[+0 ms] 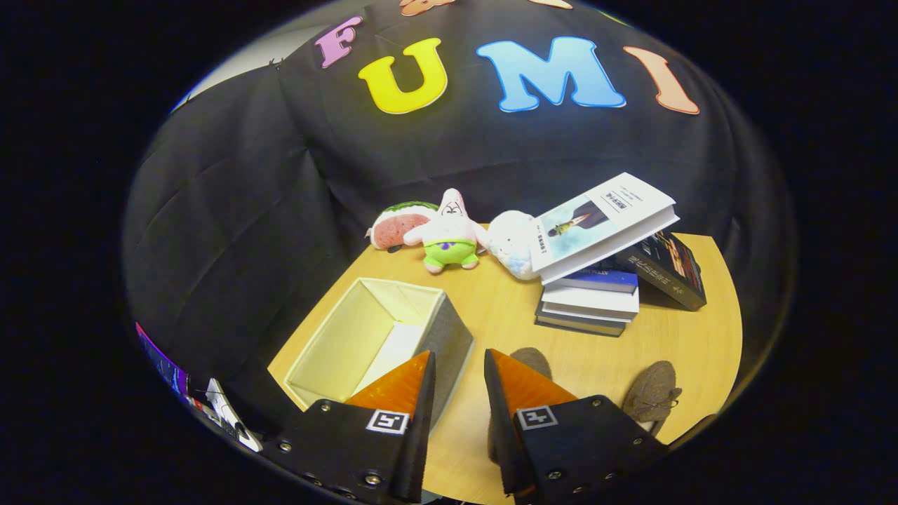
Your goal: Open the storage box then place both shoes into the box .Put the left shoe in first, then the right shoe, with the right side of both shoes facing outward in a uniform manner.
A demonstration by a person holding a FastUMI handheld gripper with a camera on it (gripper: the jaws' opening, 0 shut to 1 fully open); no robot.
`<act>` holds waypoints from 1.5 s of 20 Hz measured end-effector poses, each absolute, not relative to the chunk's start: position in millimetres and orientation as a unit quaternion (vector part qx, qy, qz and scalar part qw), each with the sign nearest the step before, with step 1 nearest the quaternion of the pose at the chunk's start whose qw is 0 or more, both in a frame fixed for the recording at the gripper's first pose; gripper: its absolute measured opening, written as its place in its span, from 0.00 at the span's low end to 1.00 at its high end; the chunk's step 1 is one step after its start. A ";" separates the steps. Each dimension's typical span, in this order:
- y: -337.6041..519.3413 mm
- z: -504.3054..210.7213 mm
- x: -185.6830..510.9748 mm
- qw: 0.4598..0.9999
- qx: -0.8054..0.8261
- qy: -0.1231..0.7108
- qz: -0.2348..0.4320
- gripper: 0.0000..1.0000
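Note:
An open storage box (449, 330) with grey cloth walls and a cream lining stands on the round wooden table (505, 308), just ahead of my left finger; nothing lies inside it. Two brown shoes sit to its right: one (531, 360) peeks out from behind my right finger, the other (652, 396) lies further right near the table's edge. My gripper (459, 361) hovers above the table between the box and the nearer shoe. Its fingers stand apart with nothing between them.
Beyond the box, plush toys line the table's back: a watermelon slice (396, 224), a pink starfish (449, 235) and a white one (511, 244). A stack of books (596, 280) stands at the back right, with a dark book (666, 266) leaning on it.

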State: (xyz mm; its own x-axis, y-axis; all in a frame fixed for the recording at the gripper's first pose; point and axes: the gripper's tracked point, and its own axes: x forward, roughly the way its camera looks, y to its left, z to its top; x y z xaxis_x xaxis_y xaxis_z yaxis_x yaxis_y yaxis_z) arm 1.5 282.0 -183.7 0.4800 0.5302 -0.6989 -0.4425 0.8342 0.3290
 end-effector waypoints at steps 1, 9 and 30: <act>272.0 -194.8 -0.1 0.857 0.047 0.434 0.274 0.42; 227.7 -270.8 -15.5 0.834 0.035 0.504 0.224 0.42; 226.8 -382.5 -13.0 0.796 -0.017 0.574 0.189 0.35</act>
State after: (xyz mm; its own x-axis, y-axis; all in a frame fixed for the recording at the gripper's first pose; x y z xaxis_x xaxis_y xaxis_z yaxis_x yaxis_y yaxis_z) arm -13.0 226.8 -382.5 0.2688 0.2813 -0.9212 -0.3214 0.9278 0.1895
